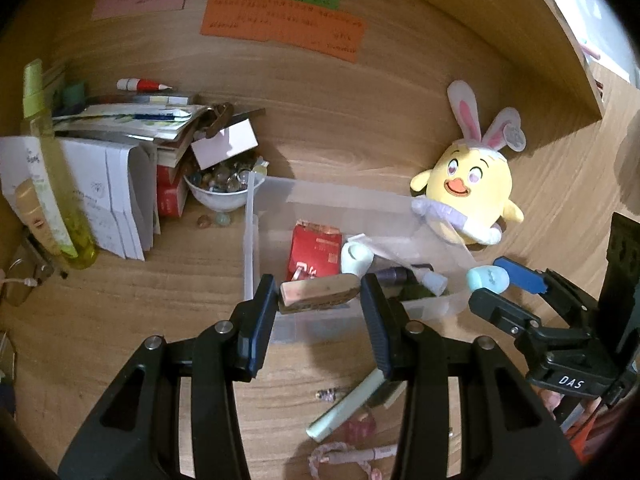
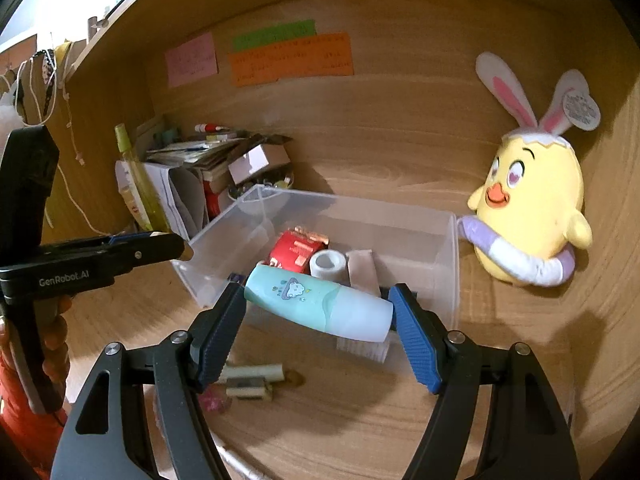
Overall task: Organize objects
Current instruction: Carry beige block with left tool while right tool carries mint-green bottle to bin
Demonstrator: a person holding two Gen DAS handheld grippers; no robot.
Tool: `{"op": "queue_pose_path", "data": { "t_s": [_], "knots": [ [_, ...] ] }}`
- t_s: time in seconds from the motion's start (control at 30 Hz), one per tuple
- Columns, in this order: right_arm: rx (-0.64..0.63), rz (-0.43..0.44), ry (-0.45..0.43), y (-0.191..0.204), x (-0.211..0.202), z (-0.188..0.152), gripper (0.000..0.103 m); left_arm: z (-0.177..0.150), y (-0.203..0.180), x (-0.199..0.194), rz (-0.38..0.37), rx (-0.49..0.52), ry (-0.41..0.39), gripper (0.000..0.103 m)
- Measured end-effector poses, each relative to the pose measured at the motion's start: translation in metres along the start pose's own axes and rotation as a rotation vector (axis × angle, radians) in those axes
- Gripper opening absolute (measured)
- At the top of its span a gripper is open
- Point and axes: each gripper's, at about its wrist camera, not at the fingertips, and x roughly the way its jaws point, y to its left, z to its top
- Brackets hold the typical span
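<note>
1. Roughly halfway, I'd say. The clear plastic bin (image 2: 454, 264) already holds a red box (image 2: 296, 254) and a white tape roll (image 2: 330, 264), but pens and bits (image 1: 344, 404) still litter the wooden desk (image 1: 160, 300) in front.
2. Left gripper (image 1: 319, 296) is clamped on a flat tan block (image 1: 318, 294), scuffed-looking, over the bin's near edge.
3. Right gripper (image 2: 318, 306) pinches a smooth mint tube (image 2: 316, 306) end to end, also above the bin.
4. Fuzzy chick plush (image 2: 532, 208) sits just beside it.
</note>
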Motion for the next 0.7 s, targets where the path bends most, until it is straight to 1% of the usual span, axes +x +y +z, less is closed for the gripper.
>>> {"op": "queue_pose_path", "data": {
  "t_s": [0.23,0.33,0.53,0.7],
  "knots": [
    [-0.009,-0.025,-0.008,-0.003,0.014,0.016,0.071,0.014,0.001,0.015,0.001,0.016,0.011,0.042],
    [-0.006,-0.041,0.000,-0.005,0.024,0.022,0.071,0.019,0.001,0.022,-0.009,0.022,0.021,0.042],
    [0.015,-0.040,0.046,-0.013,0.048,0.022,0.071,0.022,0.003,0.045,-0.024,0.021,0.071,0.042],
    [0.022,-0.026,0.085,-0.016,0.064,0.015,0.071,0.020,0.001,0.064,-0.011,0.029,0.110,0.042]
  ]
}}
